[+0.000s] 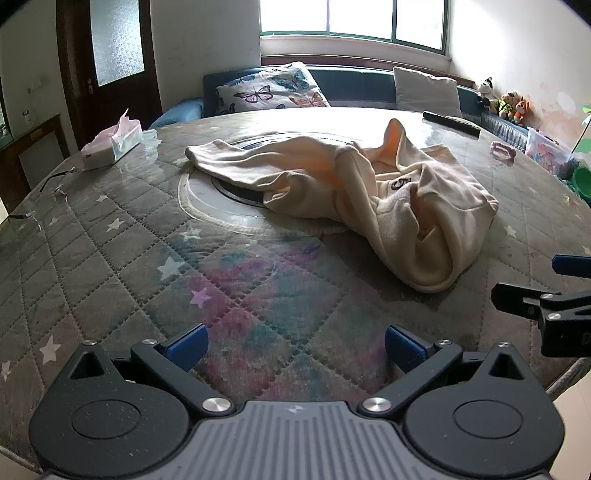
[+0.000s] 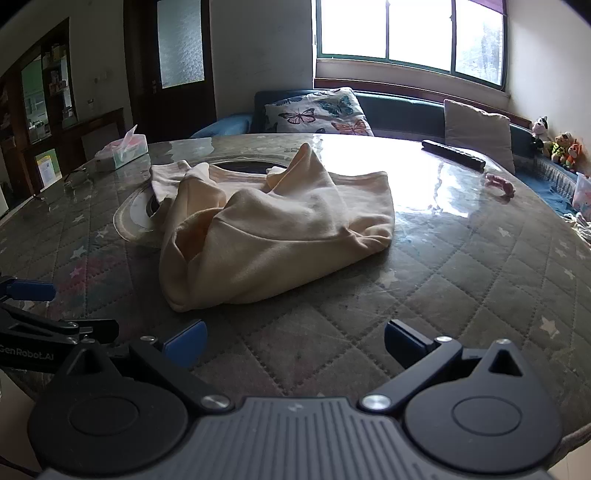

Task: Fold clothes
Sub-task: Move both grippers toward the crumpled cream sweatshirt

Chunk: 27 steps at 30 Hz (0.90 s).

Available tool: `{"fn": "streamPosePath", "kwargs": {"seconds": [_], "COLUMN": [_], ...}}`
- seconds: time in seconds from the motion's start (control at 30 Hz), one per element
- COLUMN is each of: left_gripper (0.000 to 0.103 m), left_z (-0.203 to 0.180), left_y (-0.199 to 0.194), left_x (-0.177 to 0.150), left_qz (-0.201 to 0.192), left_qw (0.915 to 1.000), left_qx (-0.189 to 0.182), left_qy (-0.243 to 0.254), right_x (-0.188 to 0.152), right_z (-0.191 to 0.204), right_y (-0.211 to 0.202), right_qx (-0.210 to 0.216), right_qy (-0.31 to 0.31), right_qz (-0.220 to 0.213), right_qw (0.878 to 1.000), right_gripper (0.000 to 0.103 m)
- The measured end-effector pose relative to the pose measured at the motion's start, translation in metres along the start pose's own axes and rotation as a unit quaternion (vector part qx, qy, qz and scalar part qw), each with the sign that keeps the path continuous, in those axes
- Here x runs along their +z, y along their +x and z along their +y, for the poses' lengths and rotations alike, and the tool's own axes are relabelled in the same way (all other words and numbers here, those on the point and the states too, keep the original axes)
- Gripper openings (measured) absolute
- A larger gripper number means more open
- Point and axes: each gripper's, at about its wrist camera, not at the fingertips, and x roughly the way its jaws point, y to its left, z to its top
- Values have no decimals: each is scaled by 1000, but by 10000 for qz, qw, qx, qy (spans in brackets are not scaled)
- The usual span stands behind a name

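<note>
Cream sweatshirt (image 1: 343, 184) crumpled on desk (image 1: 110, 258); soft, light, floppy. Best pinched at near hem. Left claw (image 1: 293, 349) and right claw (image 2: 293, 345) spread, empty.

A home's living room. A sofa (image 1: 351, 86) with a butterfly pillow (image 1: 271, 90) sits at twelve o'clock under the window (image 1: 351, 18). Stuffed toys (image 1: 506, 103) line up at two o'clock, a tissue box (image 1: 110, 142) at ten.
</note>
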Motion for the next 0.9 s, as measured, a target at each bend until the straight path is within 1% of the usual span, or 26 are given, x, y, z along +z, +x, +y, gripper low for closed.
{"fn": "streamPosePath", "kwargs": {"seconds": [0.67, 0.9], "left_gripper": [103, 103], "left_z": [0, 2], "left_y": [8, 12], "left_x": [12, 28], "left_qz": [18, -45], "left_qw": [10000, 10000], "left_qx": [-46, -24], "left_qy": [5, -5], "right_x": [10, 20], "right_z": [0, -2], "right_y": [12, 18], "right_qx": [118, 181], "right_qy": [22, 17], "right_qz": [29, 28], "right_qw": [9999, 9998], "right_gripper": [103, 103]}}
